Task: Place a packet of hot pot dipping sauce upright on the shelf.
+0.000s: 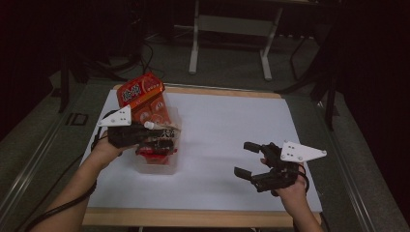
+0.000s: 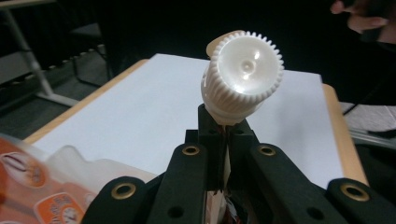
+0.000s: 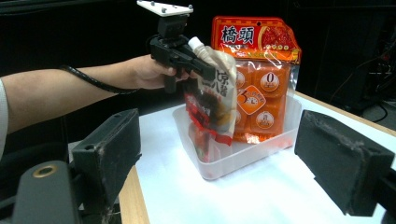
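My left gripper [image 1: 162, 135] is shut on the neck of a printed sauce pouch [image 3: 212, 102], just under its white ribbed screw cap [image 2: 243, 72]. The pouch hangs upright with its lower end inside a clear plastic bin [image 3: 243, 161] at the left of the white sheet. A tall orange snack package [image 3: 261, 88] stands in the bin behind the pouch, leaning on the far wall. My right gripper [image 1: 244, 158] rests low at the right of the table, open, nothing between its pads [image 3: 112, 149], pointing toward the bin.
The bin [image 1: 157, 166] sits on a white sheet [image 1: 227, 125] over a wooden tabletop [image 1: 193, 217]. A white-legged table frame [image 1: 229, 29] stands on the floor beyond the far edge. Dark floor and cables surround the table.
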A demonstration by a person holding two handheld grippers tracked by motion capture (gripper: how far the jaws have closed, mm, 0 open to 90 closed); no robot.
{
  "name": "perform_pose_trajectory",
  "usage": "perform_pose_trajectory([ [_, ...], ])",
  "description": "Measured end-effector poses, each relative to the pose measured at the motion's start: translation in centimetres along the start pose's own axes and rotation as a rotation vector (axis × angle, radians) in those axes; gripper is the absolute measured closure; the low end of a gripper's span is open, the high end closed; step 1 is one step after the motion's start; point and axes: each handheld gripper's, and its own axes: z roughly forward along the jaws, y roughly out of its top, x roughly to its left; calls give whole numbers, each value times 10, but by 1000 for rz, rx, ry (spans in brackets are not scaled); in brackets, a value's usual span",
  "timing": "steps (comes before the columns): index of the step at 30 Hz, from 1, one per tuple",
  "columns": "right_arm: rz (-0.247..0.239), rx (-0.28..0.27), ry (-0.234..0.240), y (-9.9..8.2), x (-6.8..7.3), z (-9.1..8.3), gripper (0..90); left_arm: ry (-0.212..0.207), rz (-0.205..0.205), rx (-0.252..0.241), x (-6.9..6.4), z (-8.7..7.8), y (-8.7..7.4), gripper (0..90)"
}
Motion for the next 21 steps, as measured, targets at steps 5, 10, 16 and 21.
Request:
perform_pose_trajectory([
  [5,0,4,2,0,0,1,143,-17,0,9,0,1,1,885],
  [10,0,5,3,0,1,1,143,-22,11,16,-2,1,3,885],
  [16,4,0,4,0,0,0,143,-32,25,32,-3,2,3,886],
  [21,4,1,10,0,1,1,143,-6,48,68,-2,8,4,885],
])
